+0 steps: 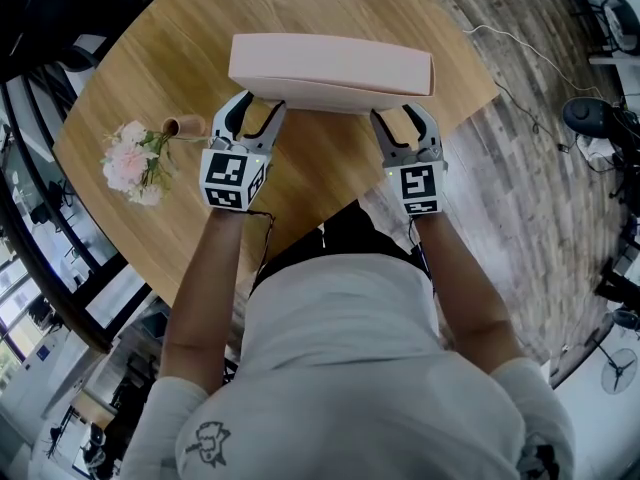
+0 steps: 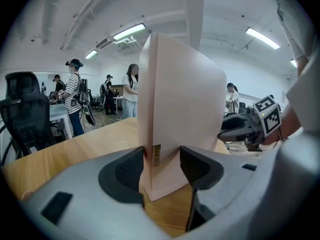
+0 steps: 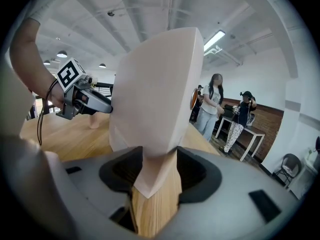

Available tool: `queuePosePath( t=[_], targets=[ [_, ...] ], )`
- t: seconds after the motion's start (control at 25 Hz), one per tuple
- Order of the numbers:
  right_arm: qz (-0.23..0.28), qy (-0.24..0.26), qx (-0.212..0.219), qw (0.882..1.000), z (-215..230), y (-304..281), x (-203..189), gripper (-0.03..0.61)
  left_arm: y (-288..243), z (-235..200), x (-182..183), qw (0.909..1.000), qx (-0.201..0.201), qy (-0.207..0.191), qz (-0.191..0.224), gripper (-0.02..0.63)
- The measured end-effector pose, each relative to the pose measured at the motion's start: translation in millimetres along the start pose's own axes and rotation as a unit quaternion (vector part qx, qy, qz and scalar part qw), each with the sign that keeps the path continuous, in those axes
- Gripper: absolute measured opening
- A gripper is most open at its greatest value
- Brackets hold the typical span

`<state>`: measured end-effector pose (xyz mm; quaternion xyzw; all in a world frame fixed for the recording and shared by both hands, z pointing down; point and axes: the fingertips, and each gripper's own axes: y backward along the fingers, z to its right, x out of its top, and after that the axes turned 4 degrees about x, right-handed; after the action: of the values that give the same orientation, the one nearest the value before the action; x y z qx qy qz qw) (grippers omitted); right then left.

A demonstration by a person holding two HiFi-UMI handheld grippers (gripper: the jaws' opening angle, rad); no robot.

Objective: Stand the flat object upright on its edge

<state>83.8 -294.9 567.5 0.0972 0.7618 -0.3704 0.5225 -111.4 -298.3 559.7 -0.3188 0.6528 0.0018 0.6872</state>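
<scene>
Wooden table [image 1: 150,88] fills the upper half of the head view, and the box [image 1: 330,68] stands on its long edge at upper centre. We judge it tippy: an uneven release could drop it flat. It looks pale pink, smooth and thin. Our left gripper [image 1: 258,110] and right gripper [image 1: 400,118] each pinch one end. Some flowers [image 1: 135,163] lie well apart at the left.

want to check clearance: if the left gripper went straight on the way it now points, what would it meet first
The pink box: it stands on edge between the jaws of the left gripper, which look closed on it, so going straight on would likely just shove the box along.
</scene>
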Motion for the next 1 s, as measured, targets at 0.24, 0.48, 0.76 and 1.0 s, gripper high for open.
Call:
queuePosePath(
  t=[0.24,0.48,0.76,1.0],
  targets=[
    [-0.004,-0.003,0.003,1.0,-4,3,-4,0.222,2,2,-9,0.9999,-0.003,-0.003,-0.011,0.222],
    [-0.007,-0.008,0.001,1.0,-5,4,-6,0.222,6,-1,-15,0.9999,0.0,-0.002,-0.017,0.222],
    [-0.007,-0.022,-0.003,1.0,-4,8,-6,0.229,13,-1,-15,0.9998,0.004,0.0,-0.017,0.222],
    [-0.001,-0.038,-0.01,0.999,-11,22,0,0.233,33,-2,-13,0.9998,0.009,0.008,-0.014,0.222]
  ],
)
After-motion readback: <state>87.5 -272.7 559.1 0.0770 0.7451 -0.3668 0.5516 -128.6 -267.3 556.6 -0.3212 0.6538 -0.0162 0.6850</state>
